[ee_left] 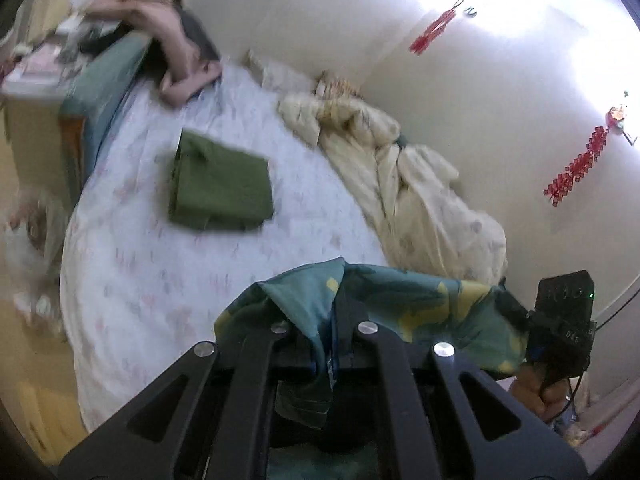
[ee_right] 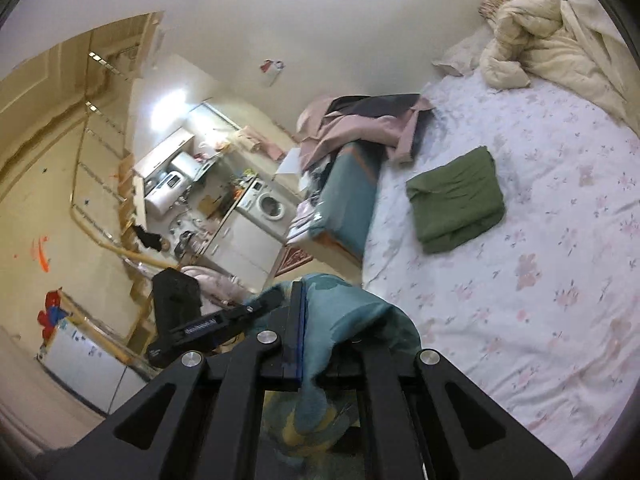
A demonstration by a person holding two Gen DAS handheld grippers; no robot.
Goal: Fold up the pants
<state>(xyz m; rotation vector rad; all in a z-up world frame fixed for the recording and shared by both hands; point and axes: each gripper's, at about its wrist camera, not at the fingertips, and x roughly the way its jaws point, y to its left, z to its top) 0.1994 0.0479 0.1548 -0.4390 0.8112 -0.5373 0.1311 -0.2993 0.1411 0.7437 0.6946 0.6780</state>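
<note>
Teal pants with a yellow print (ee_left: 400,300) hang lifted above the bed between both grippers. My left gripper (ee_left: 334,320) is shut on one part of the waist edge. My right gripper (ee_right: 304,320) is shut on another part of the same pants (ee_right: 352,312), which drape over its fingers. The right gripper's body shows at the right in the left wrist view (ee_left: 564,320). A folded olive-green garment (ee_left: 222,188) lies flat on the floral bed sheet (ee_left: 160,280); it also shows in the right wrist view (ee_right: 456,200).
A crumpled cream duvet (ee_left: 408,184) lies along the wall side of the bed. Pink and dark clothes (ee_right: 360,124) are heaped over the teal footboard (ee_right: 348,200). A washing machine (ee_right: 268,204) and cluttered counters stand beyond the bed.
</note>
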